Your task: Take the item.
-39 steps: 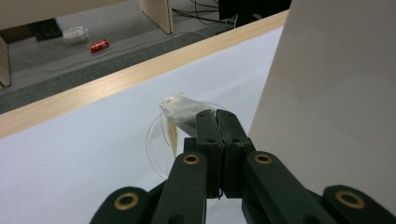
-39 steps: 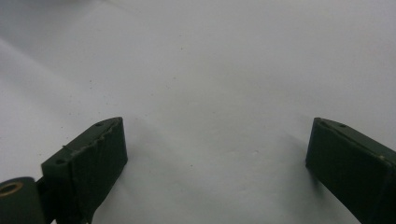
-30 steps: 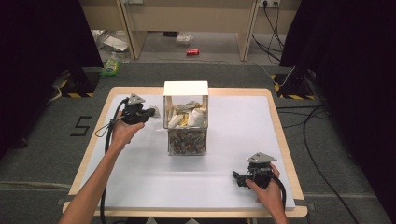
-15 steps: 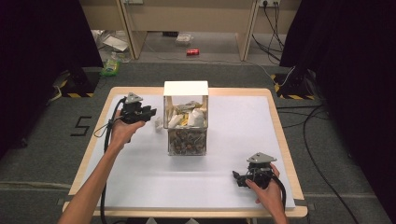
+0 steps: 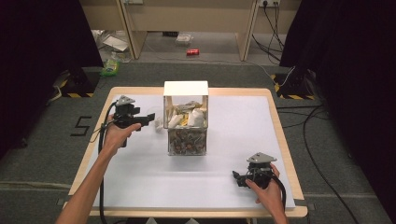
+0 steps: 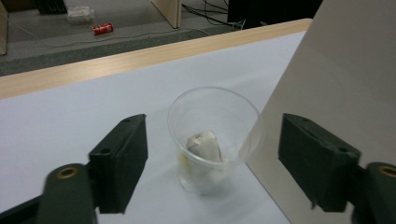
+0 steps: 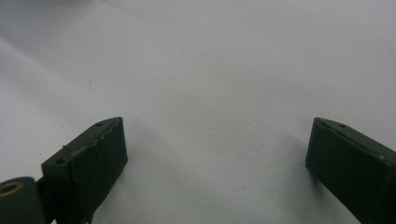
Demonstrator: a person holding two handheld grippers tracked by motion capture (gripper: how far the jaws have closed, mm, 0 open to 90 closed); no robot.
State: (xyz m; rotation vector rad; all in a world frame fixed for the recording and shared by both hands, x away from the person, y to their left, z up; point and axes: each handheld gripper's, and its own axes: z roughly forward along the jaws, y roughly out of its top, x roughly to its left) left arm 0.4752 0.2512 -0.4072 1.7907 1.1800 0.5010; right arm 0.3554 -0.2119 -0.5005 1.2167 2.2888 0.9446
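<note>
A clear plastic cup (image 6: 214,137) with a crumpled white wad inside stands on the white table cover, right beside the wall of a box (image 6: 336,79). My left gripper (image 6: 212,154) is open, its jaws wide on either side of the cup without touching it. From above, the left gripper (image 5: 148,118) points right toward the cup (image 5: 159,122) and the clear box (image 5: 186,122), which has a white lid and is stuffed with crumpled items. My right gripper (image 5: 237,178) rests low at the table's front right, open over bare cover (image 7: 215,93).
The wooden table edge (image 5: 187,213) frames the white cover. On the floor beyond lie a red can (image 5: 192,52), a green packet (image 5: 110,69) and cables (image 5: 280,28). Dark curtains flank both sides.
My left gripper has shifted slightly right, closer to the cup and the box. The right gripper has stayed put.
</note>
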